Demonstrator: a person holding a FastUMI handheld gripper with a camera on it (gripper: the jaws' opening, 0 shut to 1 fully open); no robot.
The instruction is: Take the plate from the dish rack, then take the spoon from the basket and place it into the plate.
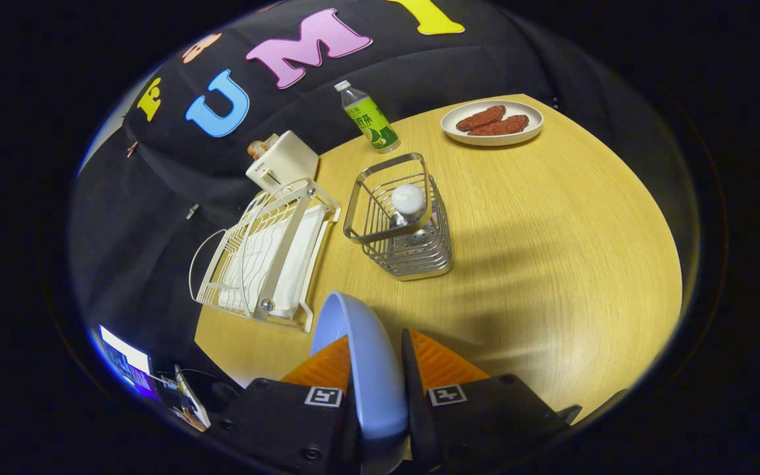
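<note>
Your tool (380, 369) is clenched on one pale blue plate (367, 356), held on edge, both fingers pressing its two faces; the plate's rim rises just ahead of the fingertips, above the desk (551, 264). Just beyond the plate and off to the left stands one white wire dish rack (268, 257), with no dishes in its slots; its near corner sits close to the desk's near left edge. Beyond the fingers, a little right of the rack and apart from it, you have one metal basket (406, 224) with one spoon (408, 200) standing in it, round white end up. Behind the rack sits one small white box-like thing (282, 161), near the desk's far left edge. Farther back stands one green-labelled bottle (367, 119), upright. Well beyond the basket, by the far edge, one white plate (492, 123) carries two reddish-brown pieces of food (493, 121). The widest bare stretch of desk lies right of the basket and ahead of your right finger.
</note>
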